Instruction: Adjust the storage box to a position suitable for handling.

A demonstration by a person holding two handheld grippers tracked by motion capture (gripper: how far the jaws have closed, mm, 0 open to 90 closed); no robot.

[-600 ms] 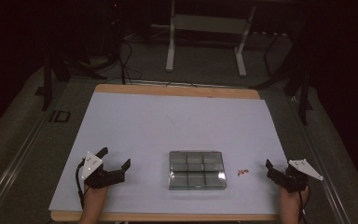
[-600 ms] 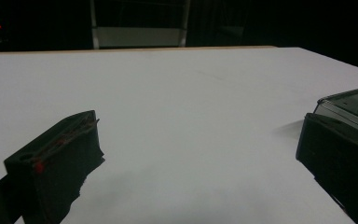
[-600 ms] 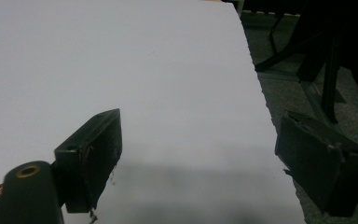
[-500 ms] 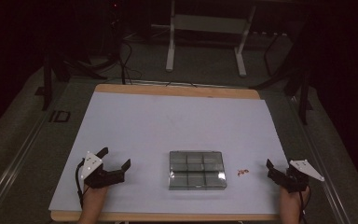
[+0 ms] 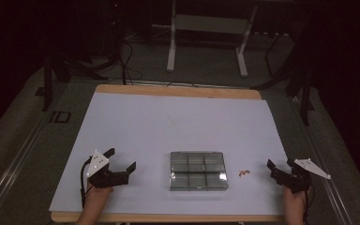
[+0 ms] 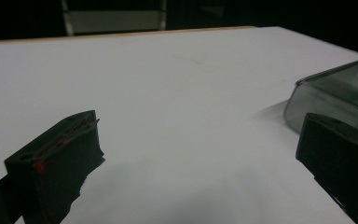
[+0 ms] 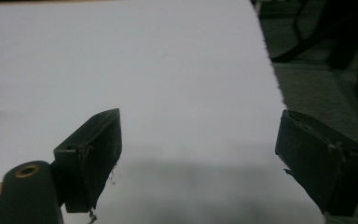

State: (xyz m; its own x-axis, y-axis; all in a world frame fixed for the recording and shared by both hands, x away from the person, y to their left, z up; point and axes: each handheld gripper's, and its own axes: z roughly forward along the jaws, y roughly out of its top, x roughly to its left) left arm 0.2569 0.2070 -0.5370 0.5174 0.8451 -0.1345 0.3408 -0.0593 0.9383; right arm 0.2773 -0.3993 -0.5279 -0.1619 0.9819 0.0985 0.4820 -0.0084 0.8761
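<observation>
Clear plastic box (image 5: 198, 170) with six compartments, in two rows of three, lies flat on the white surface (image 5: 178, 122) in the lower middle of the high view, its lid closed as far as can be told. Just to its right, toward the lower right of the frame, a few small reddish bits (image 5: 244, 173) lie on the sheet, apart from the box; what they are is too small to tell.

At the lower left of the high view the left gripper (image 5: 122, 161) rests near the front edge of the surface, held by a hand (image 5: 95, 199) that comes in from the bottom. Its fingers stand wide apart with nothing between them and point toward the box, which lies well off to their right. In the left gripper view the two black fingers (image 6: 58, 161) rise from the bottom corners, bare white surface between them, and a corner of the box (image 6: 335, 93) shows at the right edge, partly behind the right-hand finger.

At the lower right of the high view the right gripper (image 5: 281, 168) sits near the right edge of the surface, its fingers also spread and empty, aimed leftward at the reddish bits. In the right gripper view its fingers (image 7: 95, 149) frame plain white surface, with dark floor (image 7: 326, 56) in the upper right.
</observation>
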